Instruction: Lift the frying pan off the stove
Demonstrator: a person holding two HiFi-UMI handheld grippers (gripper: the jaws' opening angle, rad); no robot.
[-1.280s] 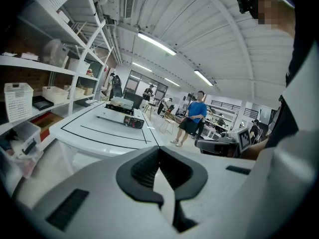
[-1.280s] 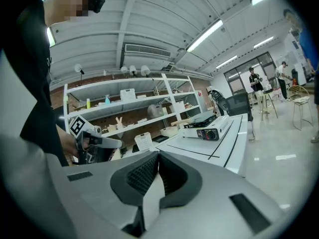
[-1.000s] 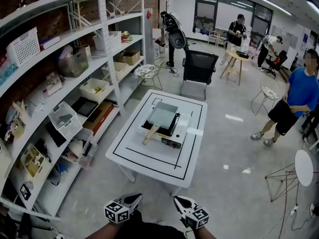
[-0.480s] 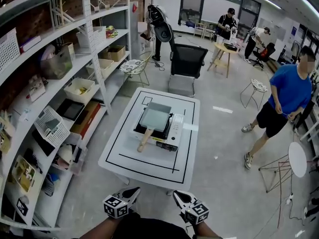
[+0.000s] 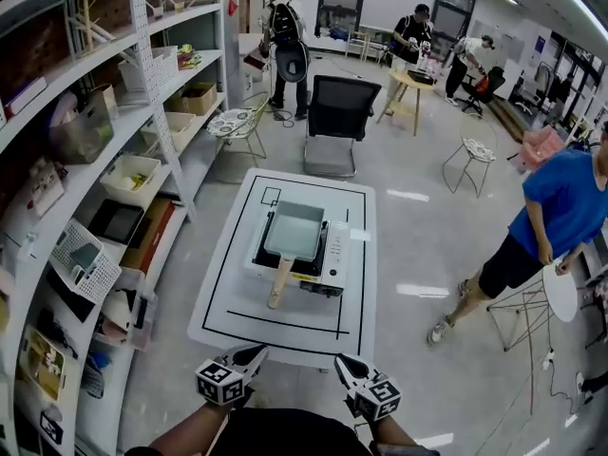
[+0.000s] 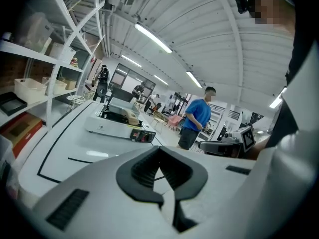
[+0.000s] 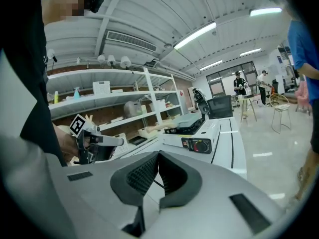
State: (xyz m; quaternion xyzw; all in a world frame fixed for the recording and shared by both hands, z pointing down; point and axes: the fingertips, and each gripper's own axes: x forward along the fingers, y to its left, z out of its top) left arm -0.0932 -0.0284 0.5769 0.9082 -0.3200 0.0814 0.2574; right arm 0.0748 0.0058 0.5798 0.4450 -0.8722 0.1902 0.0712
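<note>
Frying pan [image 5: 293, 230] sits flat on the portable stove [image 5: 334, 255] at the middle of the worktop [image 5: 228, 321], and you're not at it yet. This is the approach, nothing lifted. Both tongs hang just short of the worktop's near edge: left tongs [image 5: 255, 354] pressed fully together on nothing, right tongs [image 5: 346, 362] likewise closed and empty. Next, I'd say, you step in, spread one pair and come down over the wooden handle [image 5: 279, 283], which juts past the stove toward the near edge, a touch left. The pan is rectangular, shallow, pale grey-green inside, and looks empty. Held by the handle alone it'll likely want to dip at the far end, so grip firmly.
</note>
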